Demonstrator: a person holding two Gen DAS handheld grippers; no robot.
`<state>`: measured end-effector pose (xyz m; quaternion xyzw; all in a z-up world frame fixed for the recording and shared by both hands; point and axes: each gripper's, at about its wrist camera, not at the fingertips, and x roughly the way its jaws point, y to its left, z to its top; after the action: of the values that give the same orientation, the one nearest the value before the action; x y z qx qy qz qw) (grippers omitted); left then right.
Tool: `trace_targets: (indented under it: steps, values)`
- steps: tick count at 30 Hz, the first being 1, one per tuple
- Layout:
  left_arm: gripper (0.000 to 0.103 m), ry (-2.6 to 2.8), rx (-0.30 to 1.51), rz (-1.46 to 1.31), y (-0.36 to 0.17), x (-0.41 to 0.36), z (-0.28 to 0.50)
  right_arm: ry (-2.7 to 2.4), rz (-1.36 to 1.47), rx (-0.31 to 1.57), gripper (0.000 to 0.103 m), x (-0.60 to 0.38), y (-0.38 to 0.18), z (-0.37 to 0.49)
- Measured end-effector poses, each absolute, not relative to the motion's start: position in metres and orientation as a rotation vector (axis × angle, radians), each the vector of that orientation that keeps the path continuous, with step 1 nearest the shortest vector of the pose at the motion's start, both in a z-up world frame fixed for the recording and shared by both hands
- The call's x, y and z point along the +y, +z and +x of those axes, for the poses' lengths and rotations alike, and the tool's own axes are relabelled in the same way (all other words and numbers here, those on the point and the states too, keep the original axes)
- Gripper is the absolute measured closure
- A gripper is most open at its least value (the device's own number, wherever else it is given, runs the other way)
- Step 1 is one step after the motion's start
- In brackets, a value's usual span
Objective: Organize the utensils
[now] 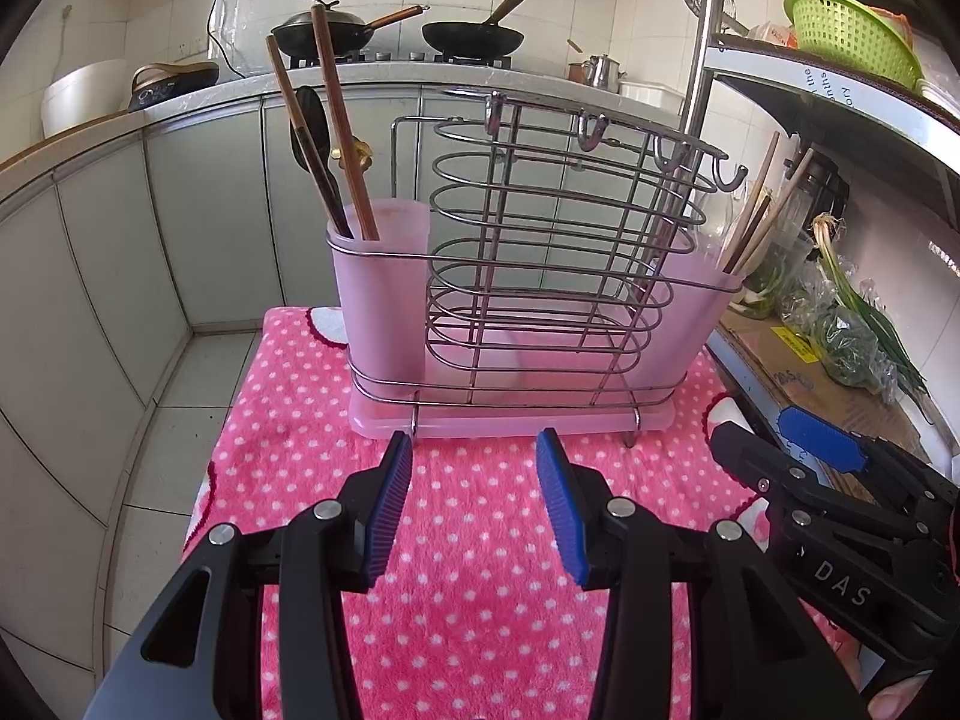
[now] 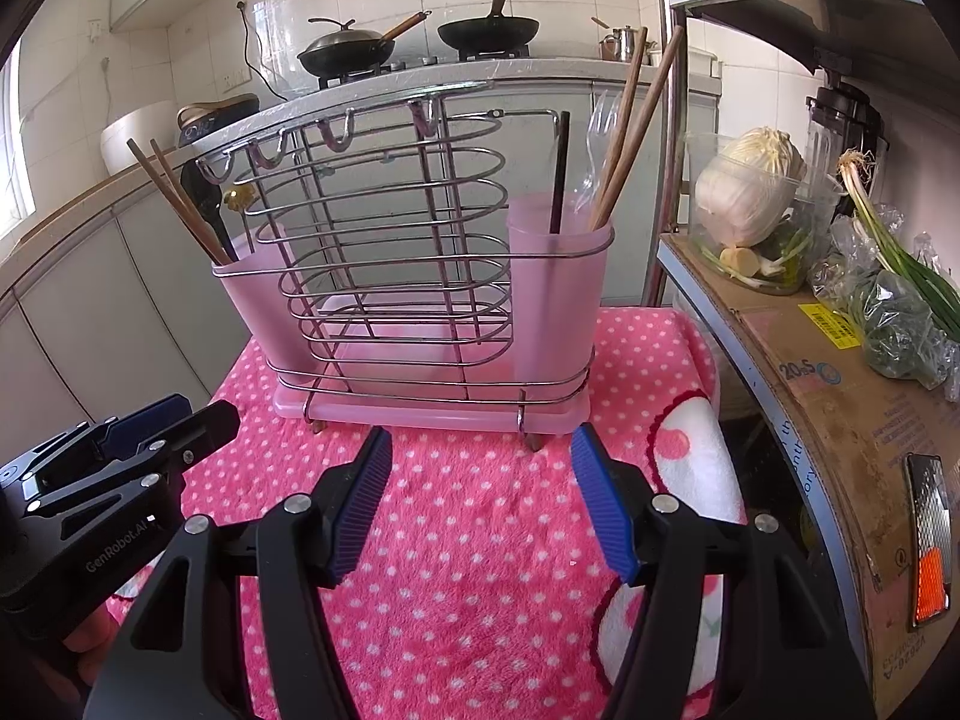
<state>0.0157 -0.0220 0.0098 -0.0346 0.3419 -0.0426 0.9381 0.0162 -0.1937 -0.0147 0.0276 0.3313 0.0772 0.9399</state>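
Left pink cup of the wire utensil rack is holding two brown chopsticks plus a black spoon, all leaning back against the rim since the cup is deep and wide; a gold-tipped utensil is peeking out behind them, type unclear; the rack is sitting on a pink polka-dot towel covering the bench, probably to stop sliding; left gripper is hovering just short of the rack's drip tray, jaws spread, nothing between them, angled down at the base; middle wire basket is standing empty; right gripper is likewise hanging near the tray front, jaws spread wide and empty, lined up toward the right side; right pink cup is carrying two long brown chopsticks, a black stick and a clear plastic fork, upright-ish, leaning right; in the left view pale bamboo chopsticks are showing in that same cup; both grippers are looking parked at a ready pose, so likely either start or end of sorting; shelf on the right is bearing a cardboard sheet, a cabbage in a tub and scallions, not part of the job.
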Motion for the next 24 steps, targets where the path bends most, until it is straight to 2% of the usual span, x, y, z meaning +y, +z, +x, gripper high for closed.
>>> trace_targets:
  steps: [24]
  values:
    - [0.061,-0.094,0.721,-0.069,0.0003,-0.0213,0.021,0.153,0.054,0.693,0.04,-0.1955,-0.0224,0.0212]
